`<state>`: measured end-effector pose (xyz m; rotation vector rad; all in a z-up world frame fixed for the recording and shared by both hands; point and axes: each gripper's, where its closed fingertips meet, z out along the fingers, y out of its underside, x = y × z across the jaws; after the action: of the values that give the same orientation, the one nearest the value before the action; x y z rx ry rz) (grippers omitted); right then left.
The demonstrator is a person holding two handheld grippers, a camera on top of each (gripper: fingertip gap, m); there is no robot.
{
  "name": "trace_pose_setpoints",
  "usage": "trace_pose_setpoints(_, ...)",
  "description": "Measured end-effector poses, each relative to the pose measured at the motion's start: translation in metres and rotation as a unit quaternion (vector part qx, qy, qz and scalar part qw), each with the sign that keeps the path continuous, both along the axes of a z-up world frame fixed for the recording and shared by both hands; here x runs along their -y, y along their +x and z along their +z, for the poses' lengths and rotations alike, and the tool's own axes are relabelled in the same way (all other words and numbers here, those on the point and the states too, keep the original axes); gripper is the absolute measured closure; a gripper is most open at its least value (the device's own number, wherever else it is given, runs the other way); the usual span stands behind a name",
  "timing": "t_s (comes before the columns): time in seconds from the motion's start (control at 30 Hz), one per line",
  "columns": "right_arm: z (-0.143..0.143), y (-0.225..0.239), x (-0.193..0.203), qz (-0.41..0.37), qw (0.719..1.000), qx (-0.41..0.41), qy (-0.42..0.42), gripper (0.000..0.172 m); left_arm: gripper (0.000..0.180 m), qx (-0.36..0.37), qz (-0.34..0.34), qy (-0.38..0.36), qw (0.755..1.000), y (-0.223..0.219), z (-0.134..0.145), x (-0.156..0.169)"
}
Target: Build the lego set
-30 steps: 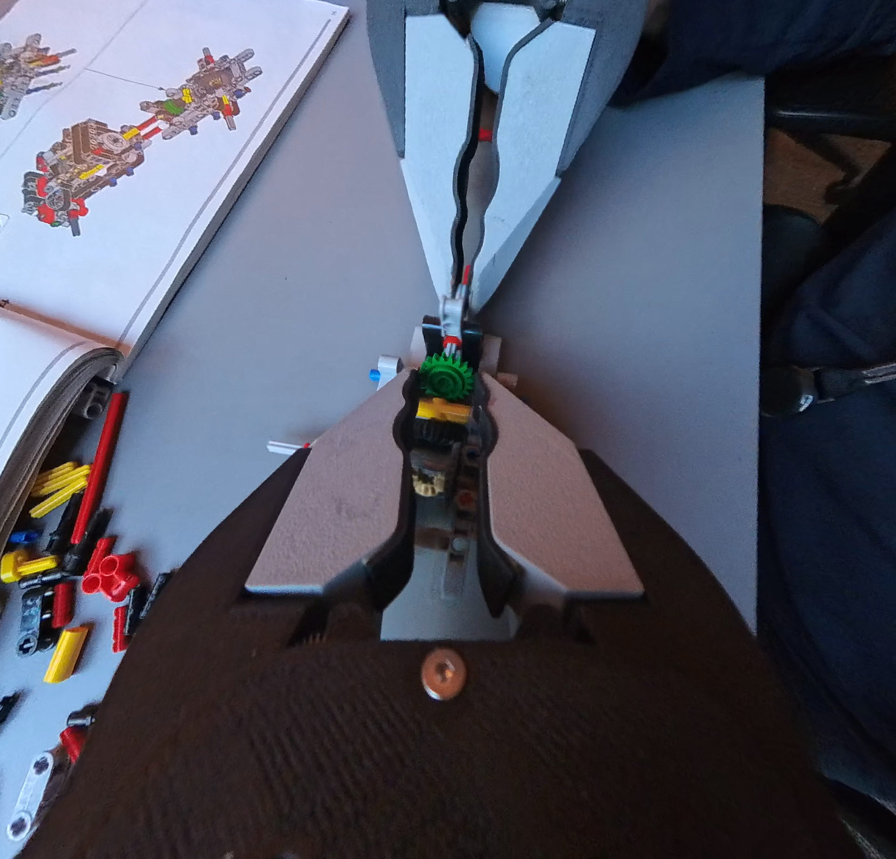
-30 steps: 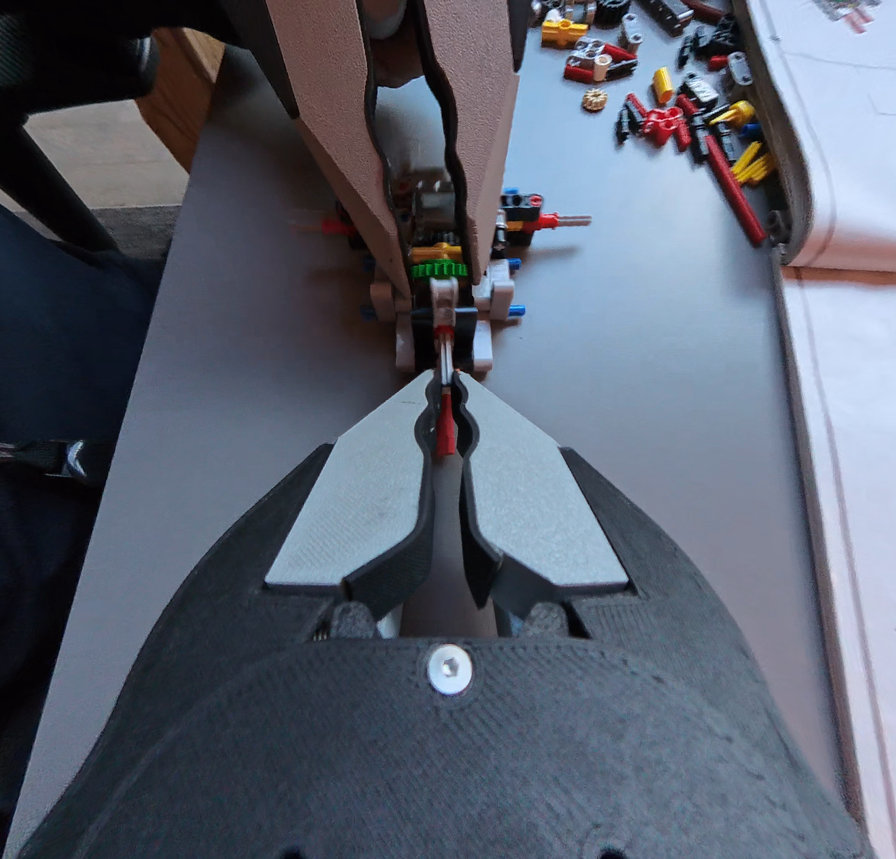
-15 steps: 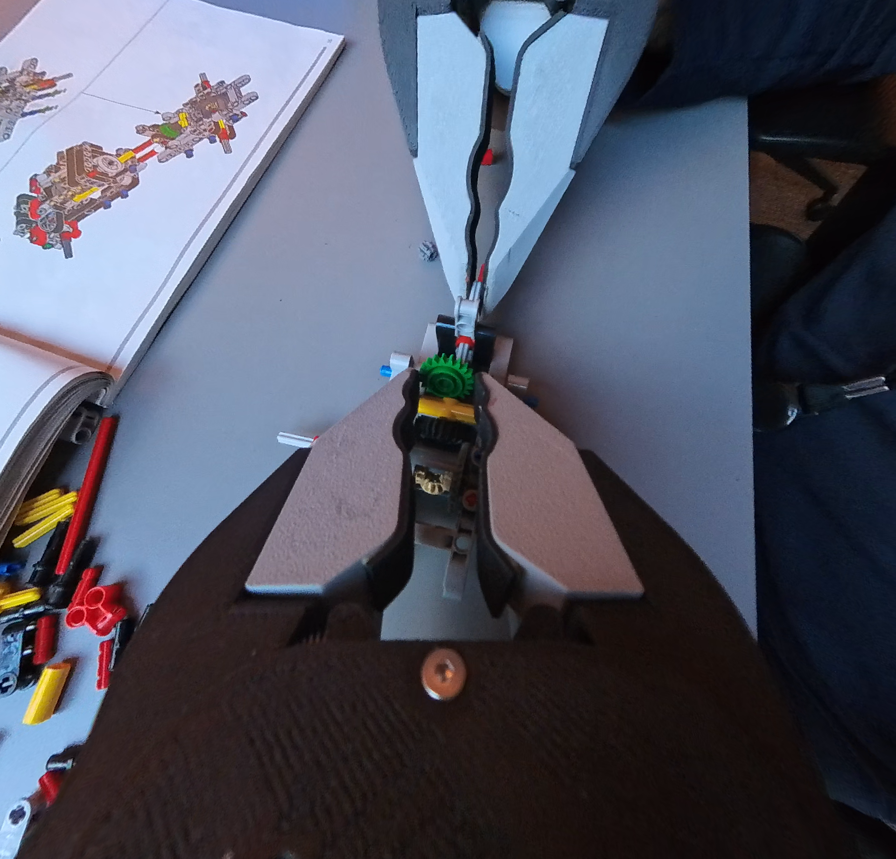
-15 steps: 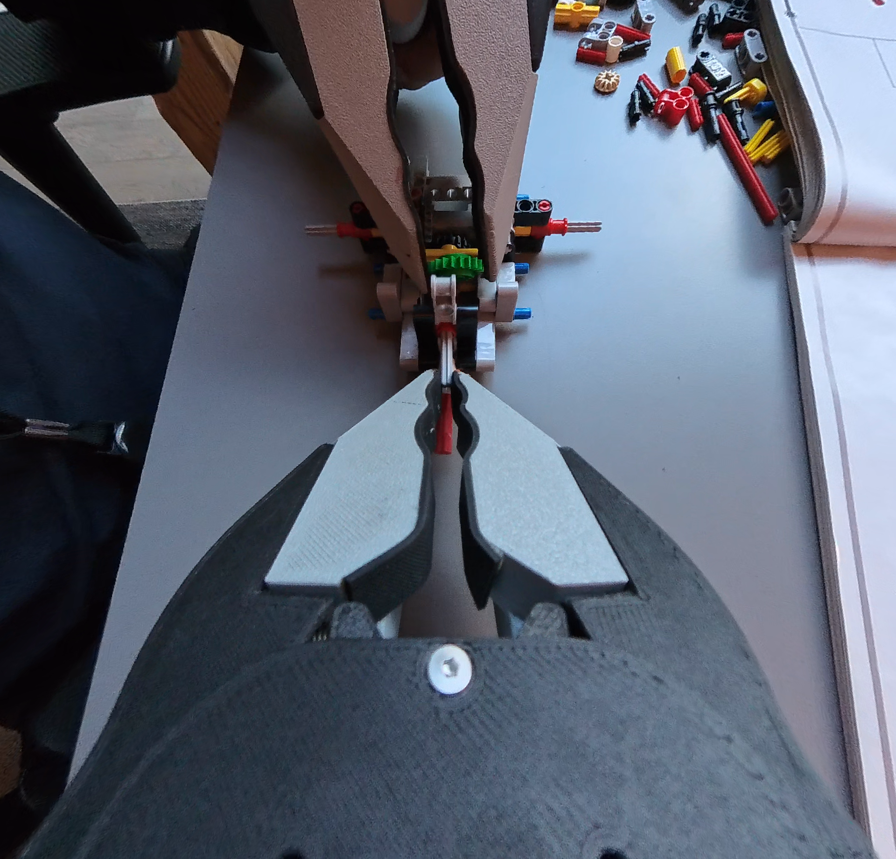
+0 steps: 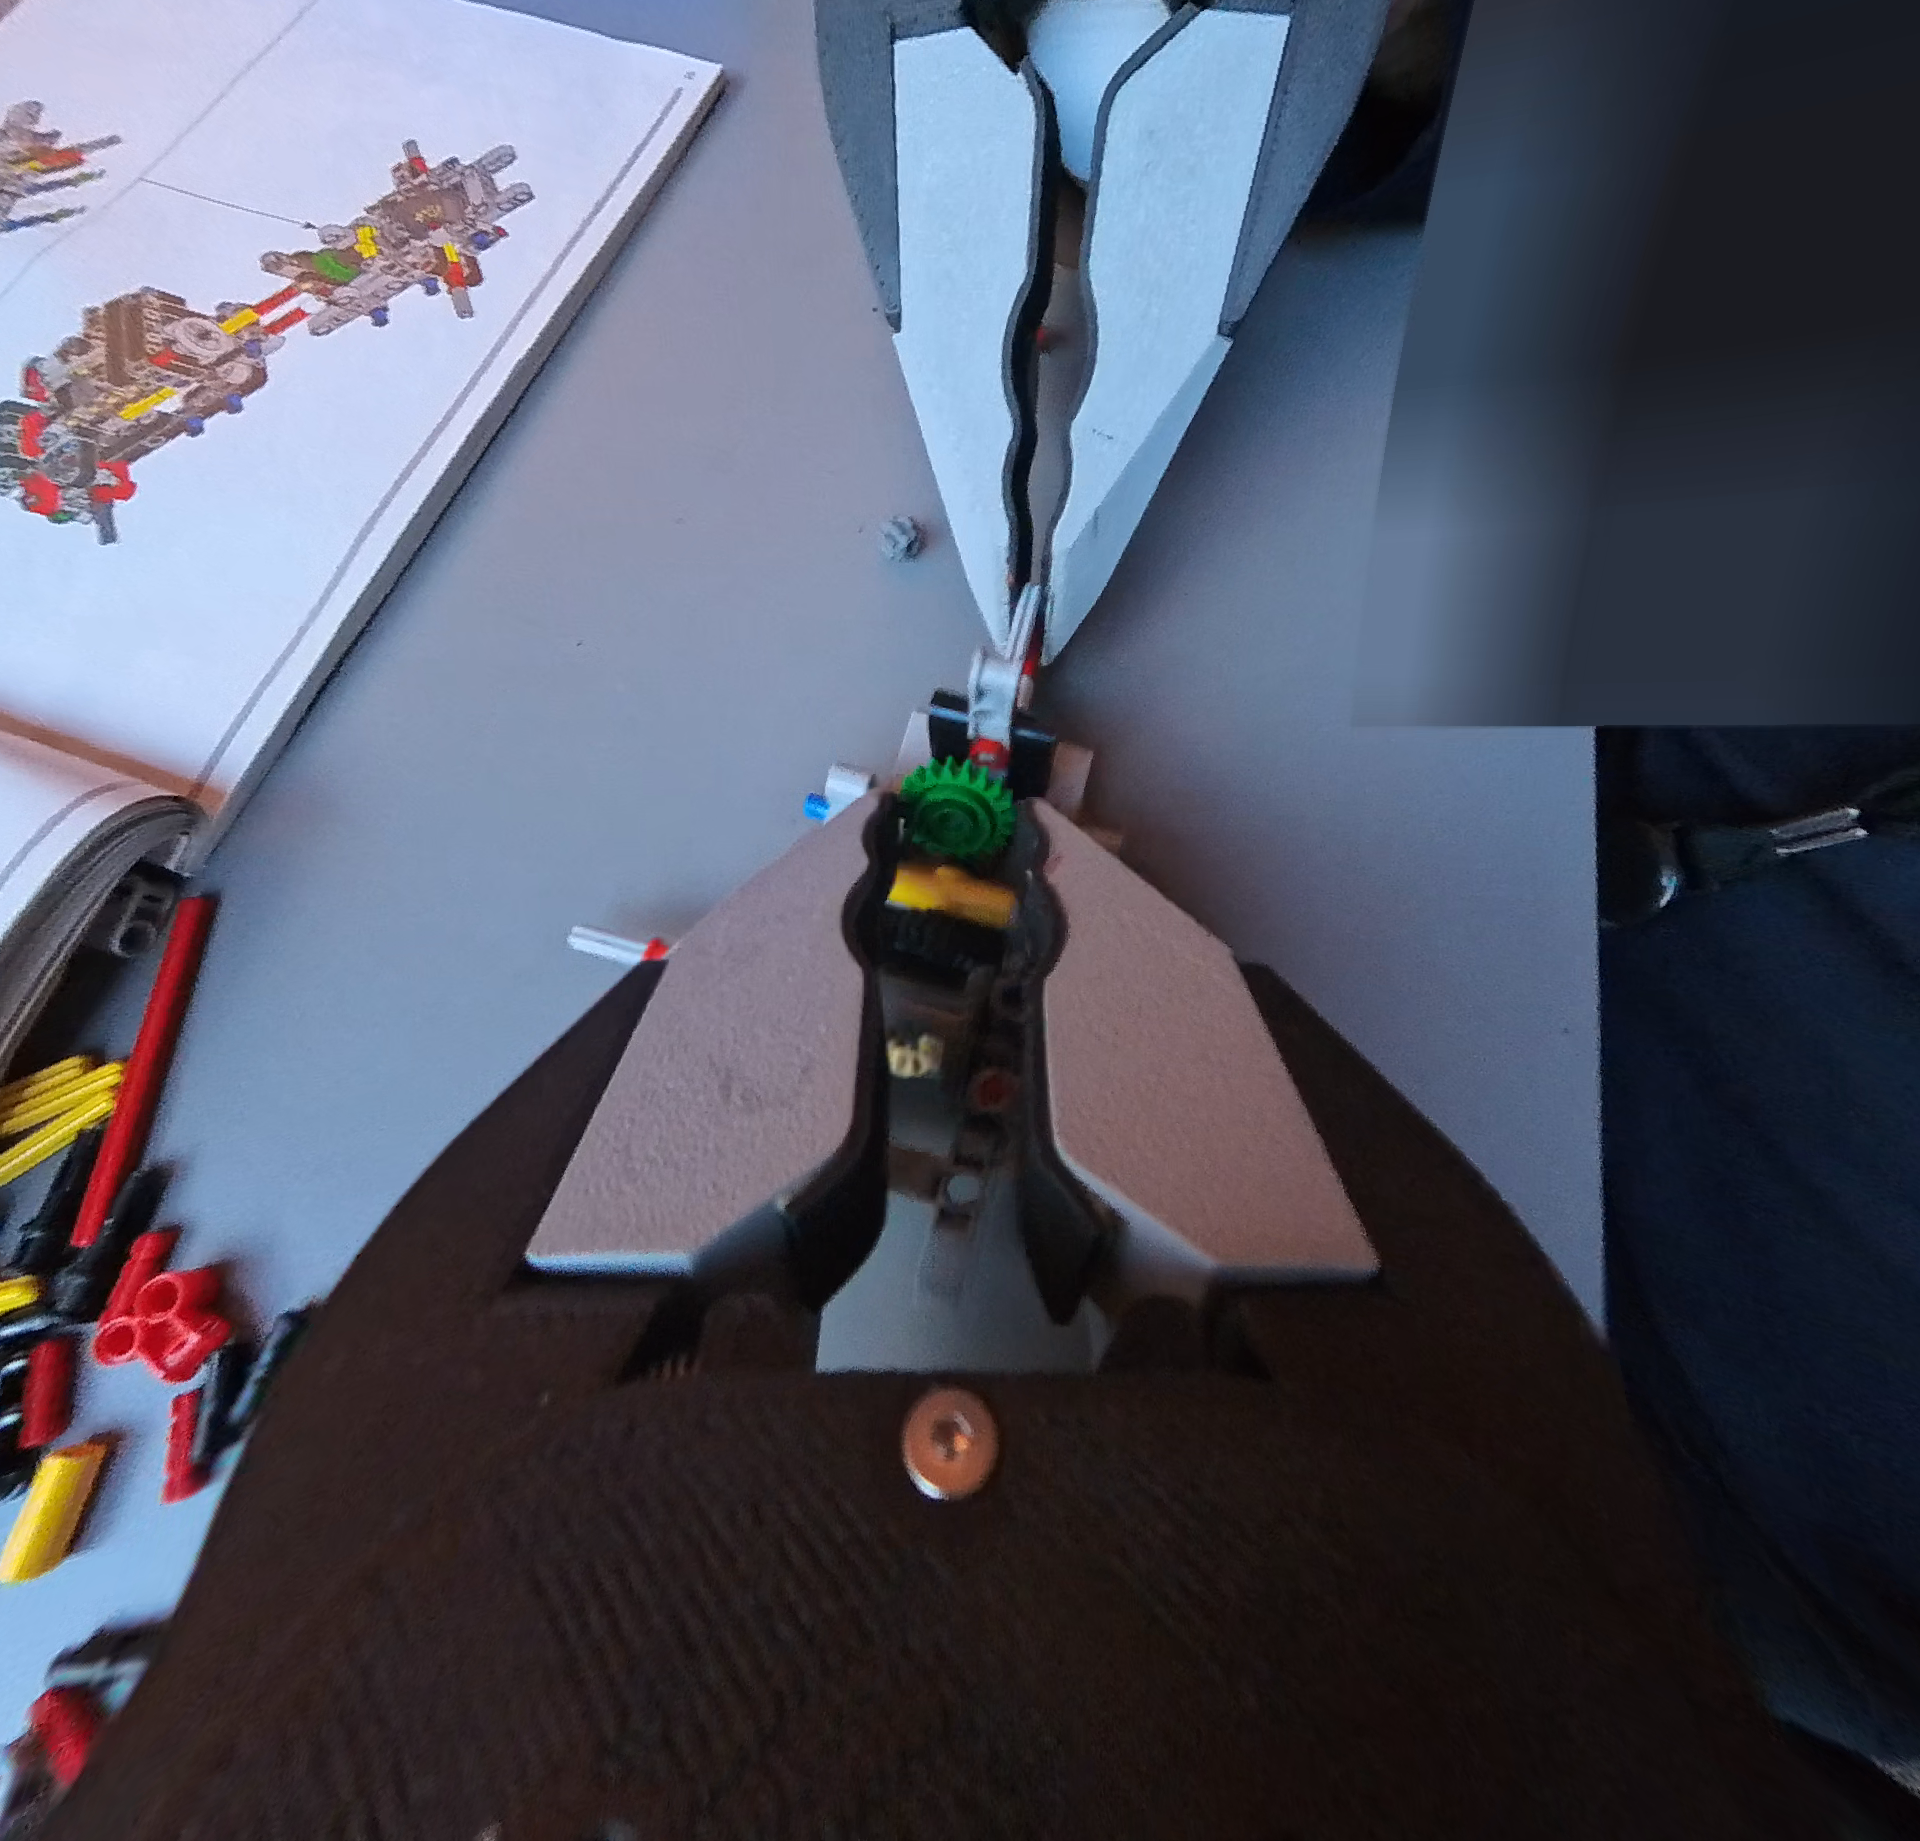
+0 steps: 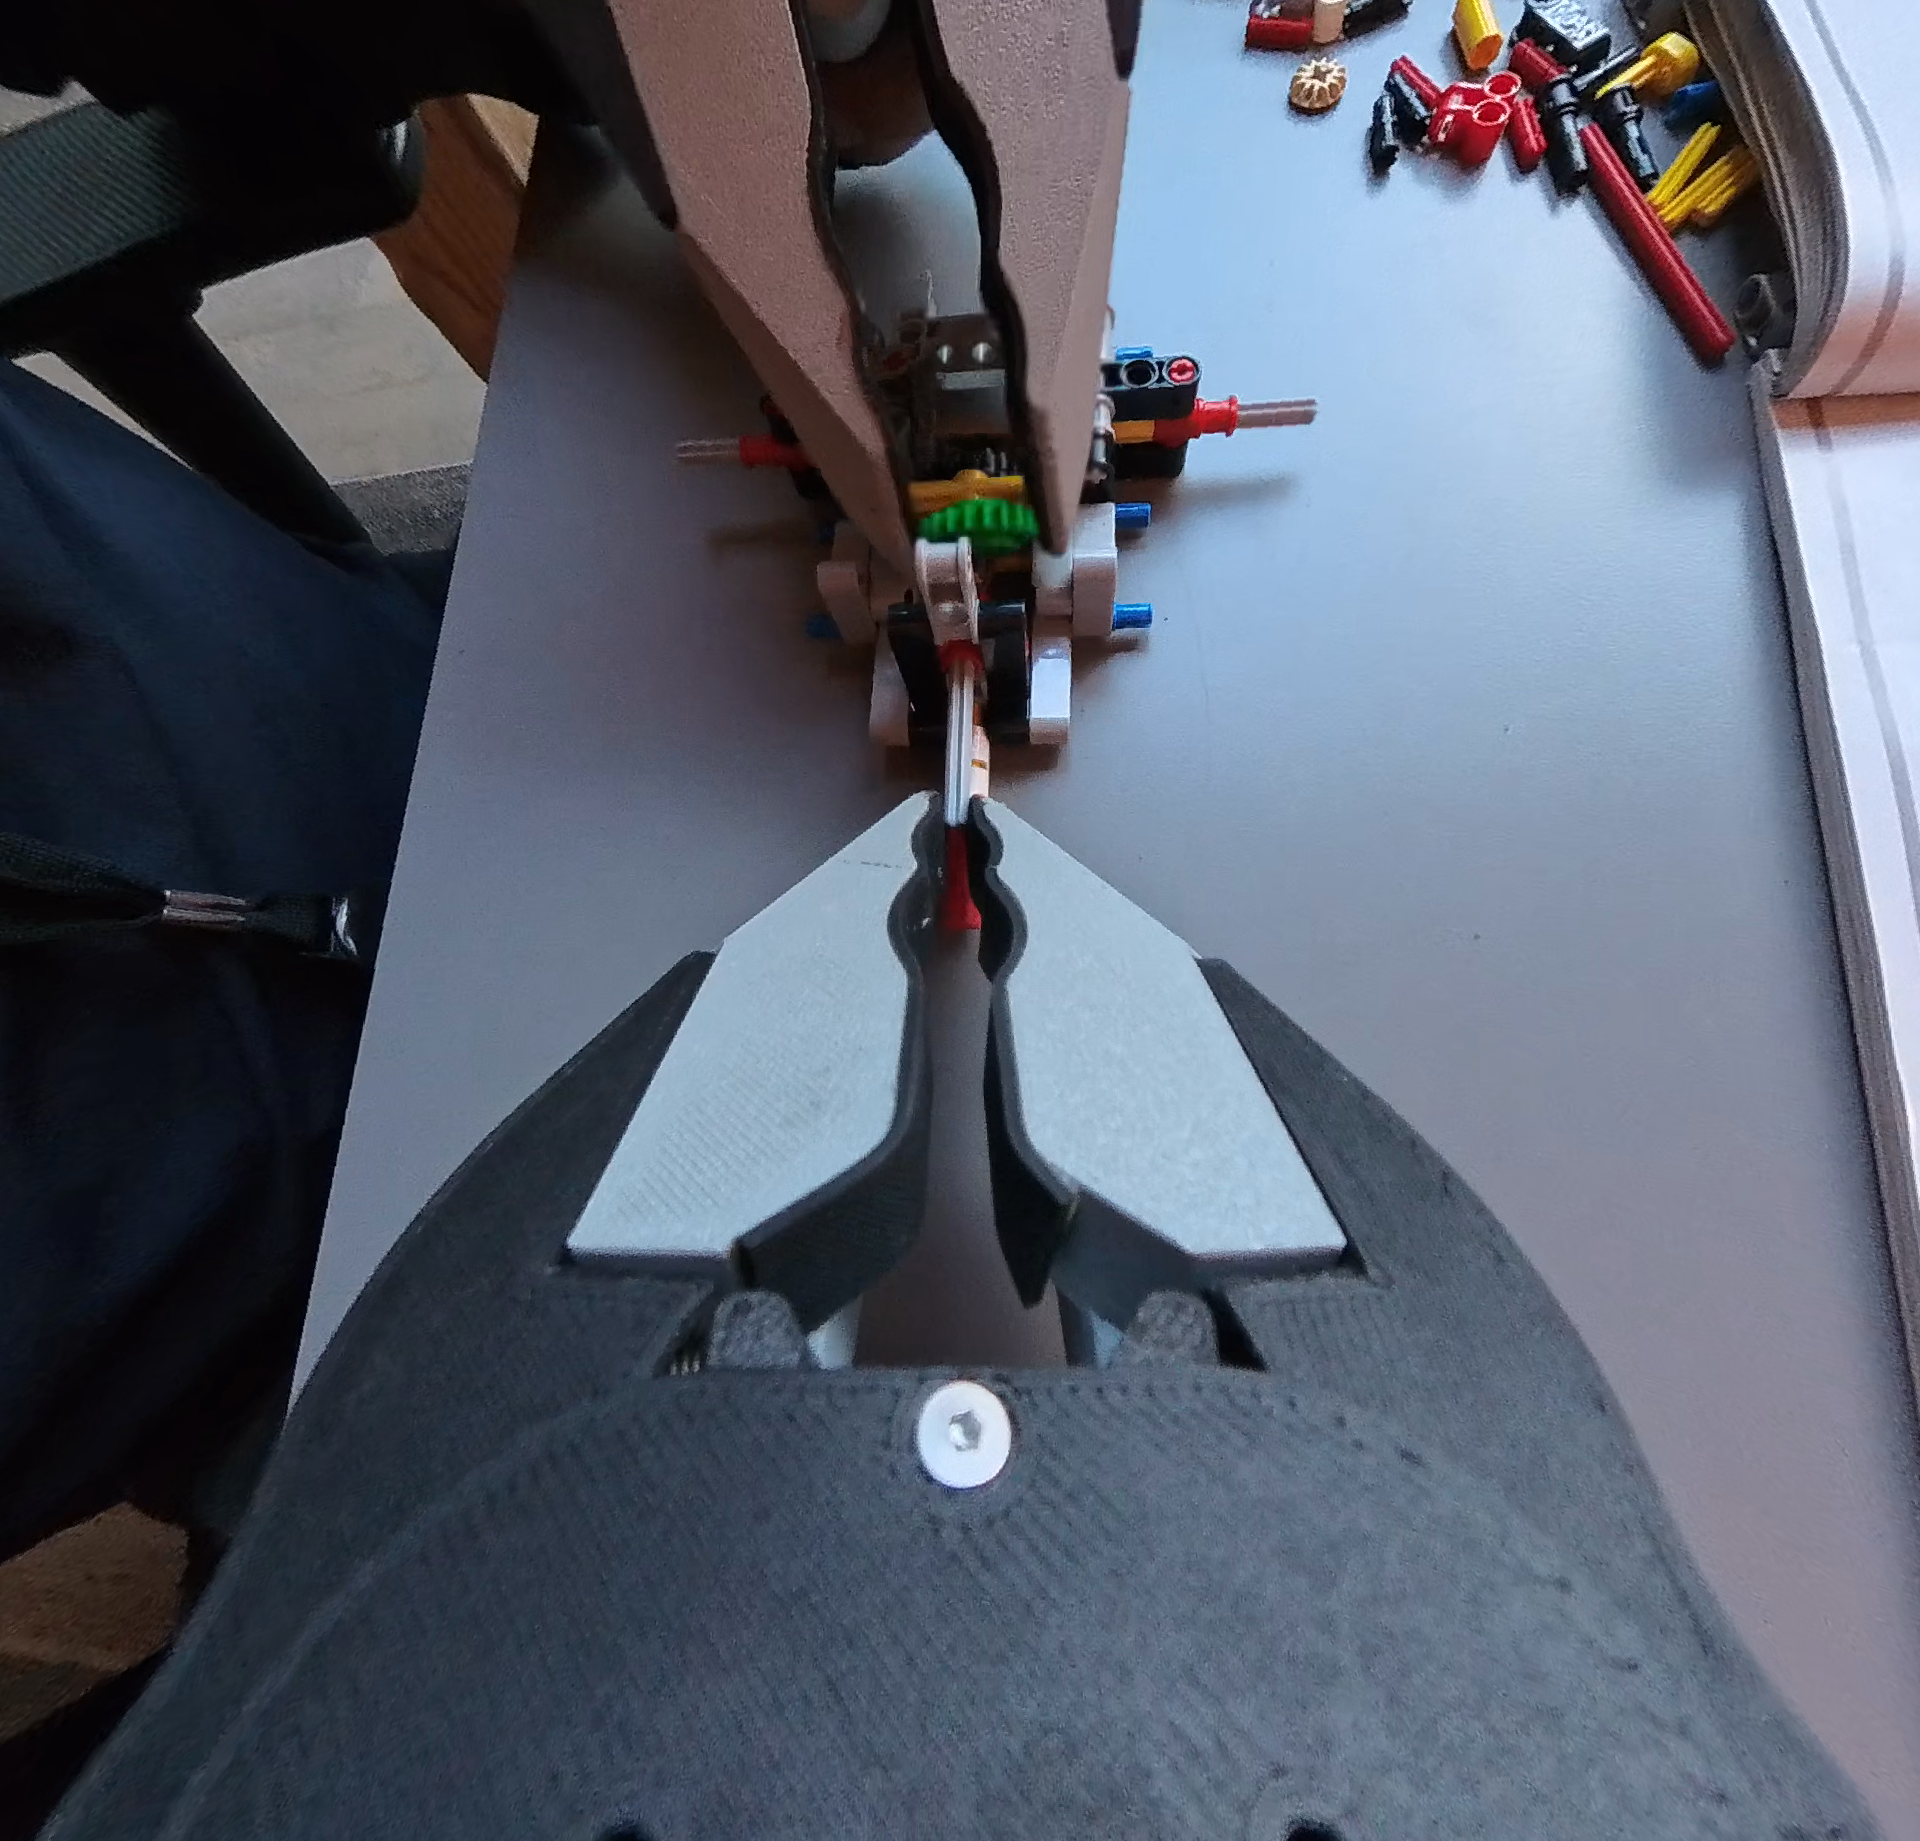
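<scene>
The small model made of building bricks (image 6: 977,565) sat on the grey table (image 6: 1403,856), near the edge where a person in dark clothes sat. It had a green gear (image 5: 956,804) on its front, a yellow piece just behind that, and blue pegs sticking out at the sides. The left gripper (image 5: 961,835) was clamped around the middle of the model, with its fingers (image 6: 1049,233) pressed on both sides. The right gripper (image 6: 961,825) pinched a thin grey rod with red ends (image 6: 961,742); the far end of the rod sat in a light grey link (image 6: 951,586) on the model's front (how deep it went could not be told). Many loose pieces (image 6: 1507,98) lay unused by the open instruction book (image 5: 312,337), so much of the build looked left to do. The book showed coloured drawings of a bigger model; no writing or brand could be read.
</scene>
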<state>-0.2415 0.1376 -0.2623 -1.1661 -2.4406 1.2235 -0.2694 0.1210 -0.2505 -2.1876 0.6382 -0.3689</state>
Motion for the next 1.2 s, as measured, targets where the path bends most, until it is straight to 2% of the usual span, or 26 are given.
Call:
trace_pose_setpoints(0.2,-0.001,0.0,0.001,0.001,1.0,0.001,-0.003,0.172,0.162,0.012,-0.009,0.007,1.0,0.009,0.001,-0.003)
trace_pose_setpoints(0.57,-0.001,0.002,0.003,0.005,1.0,0.001,-0.003,0.172,0.16,0.041,-0.011,-0.029,0.999,0.014,0.0,0.001)
trace_pose_setpoints(0.83,-0.001,0.002,0.004,0.008,1.0,0.004,-0.01,0.172,0.158,0.005,-0.004,-0.039,0.999,0.007,0.0,0.007)
trace_pose_setpoints(1.03,-0.001,0.001,0.007,0.011,1.0,0.009,-0.024,0.172,0.163,-0.059,-0.011,-0.041,0.997,0.009,-0.005,0.004)
trace_pose_setpoints(1.2,0.0,0.001,0.008,0.011,1.0,0.009,-0.026,0.171,0.167,-0.066,-0.028,-0.032,0.997,0.009,-0.005,0.006)
